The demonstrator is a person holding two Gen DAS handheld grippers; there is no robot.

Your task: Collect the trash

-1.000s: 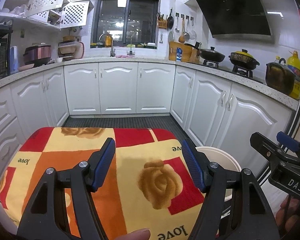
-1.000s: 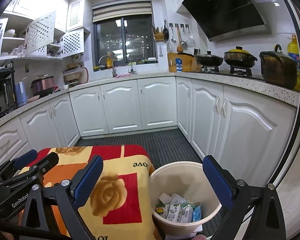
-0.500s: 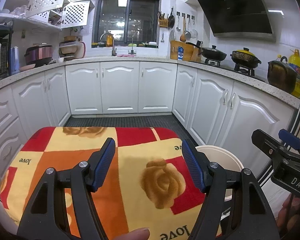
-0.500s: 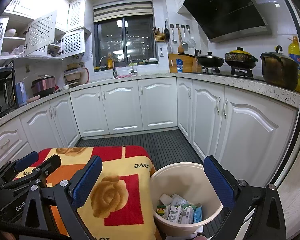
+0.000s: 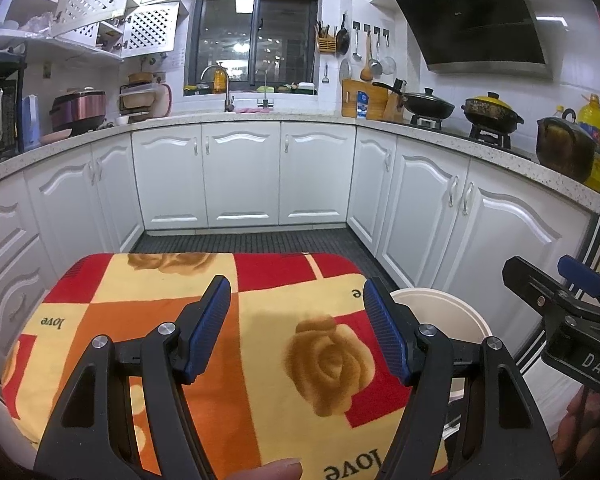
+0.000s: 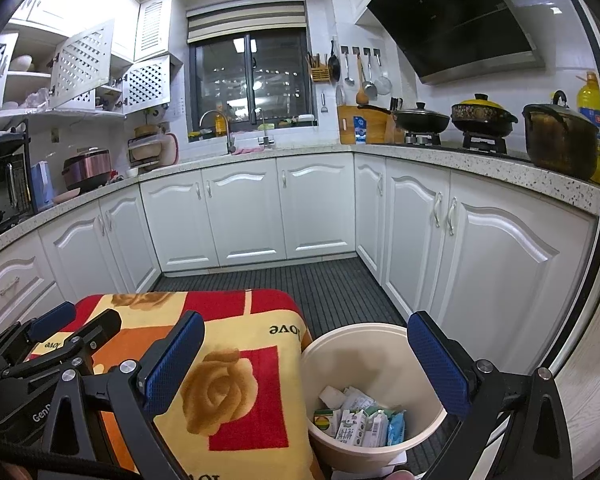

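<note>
A cream trash bucket [image 6: 380, 334] stands on the floor right of the table; its rim also shows in the left wrist view [image 5: 452, 304]. Inside lie several small cartons and wrappers [image 6: 358, 420]. My right gripper [image 6: 302, 354] is open and empty, held above the bucket. My left gripper [image 5: 296, 312] is open and empty above the table's cloth [image 5: 268, 344], patterned in red, orange and yellow with roses. No trash shows on the cloth. Each gripper appears at the edge of the other's view.
White kitchen cabinets [image 5: 240, 176] run around the room in a U. Pots [image 5: 490, 114] and an oil bottle [image 5: 594, 148] stand on the right counter. The dark ribbed floor [image 6: 320, 284] lies beyond the table and bucket.
Both views have risen and tilted up slightly. Both grippers stay open and empty; the bucket and cloth have not moved.
</note>
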